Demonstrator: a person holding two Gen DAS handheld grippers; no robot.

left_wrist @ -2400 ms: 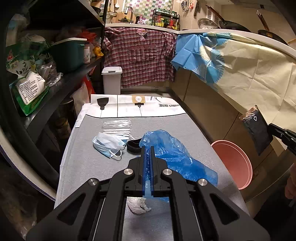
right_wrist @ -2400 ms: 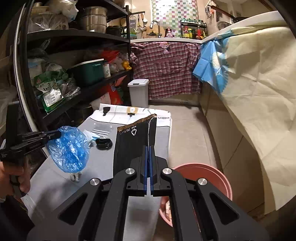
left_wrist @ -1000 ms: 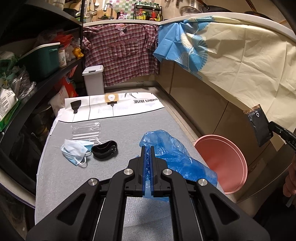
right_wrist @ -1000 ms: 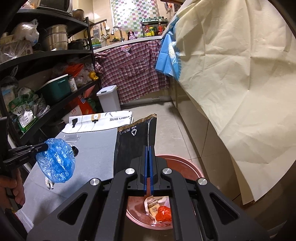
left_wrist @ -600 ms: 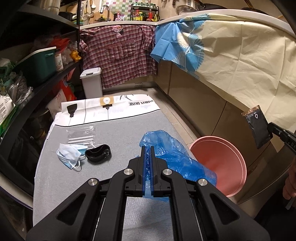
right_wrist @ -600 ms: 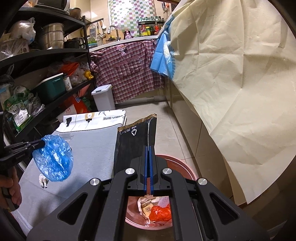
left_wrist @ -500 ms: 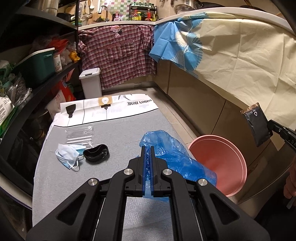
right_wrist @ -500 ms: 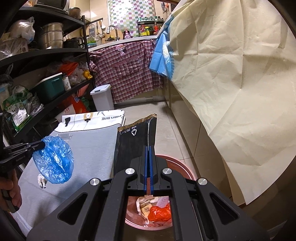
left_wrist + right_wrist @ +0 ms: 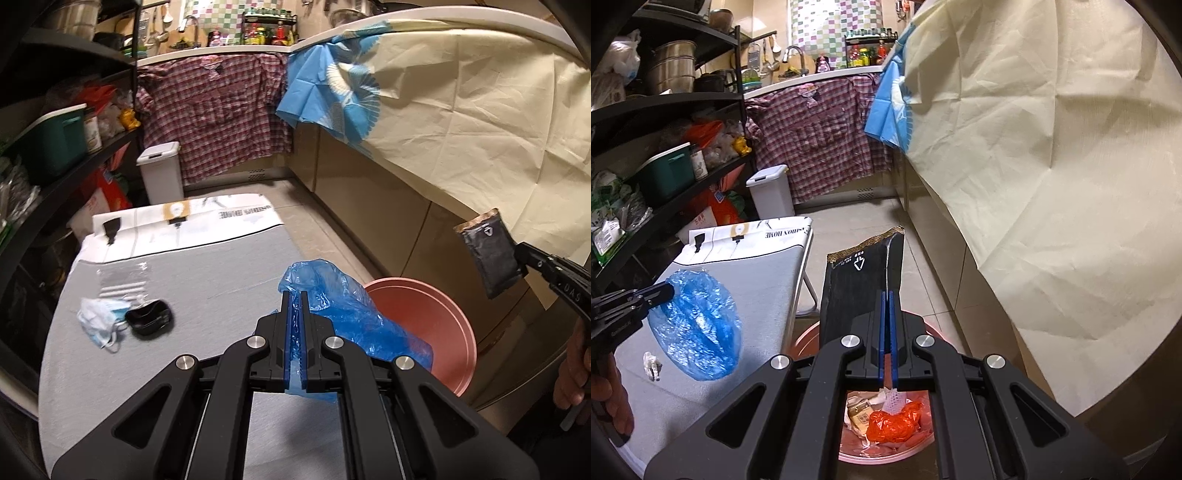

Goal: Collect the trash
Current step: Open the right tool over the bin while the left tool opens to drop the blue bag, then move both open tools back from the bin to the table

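Note:
My left gripper is shut on a crumpled blue plastic bag and holds it in the air over the right edge of the grey board, beside the pink bin. The bag also shows in the right wrist view. My right gripper is shut on a black foil packet and holds it above the pink bin, which holds red plastic and paper scraps. The packet also shows in the left wrist view.
On the board lie a blue face mask, a small black tray, a clear straw packet and a white paper scrap. Black shelves stand on the left. A cloth-draped counter runs on the right.
Both grippers have moved right, toward and over the pink bin, each still holding its item. The bin's contents came into the right wrist view.

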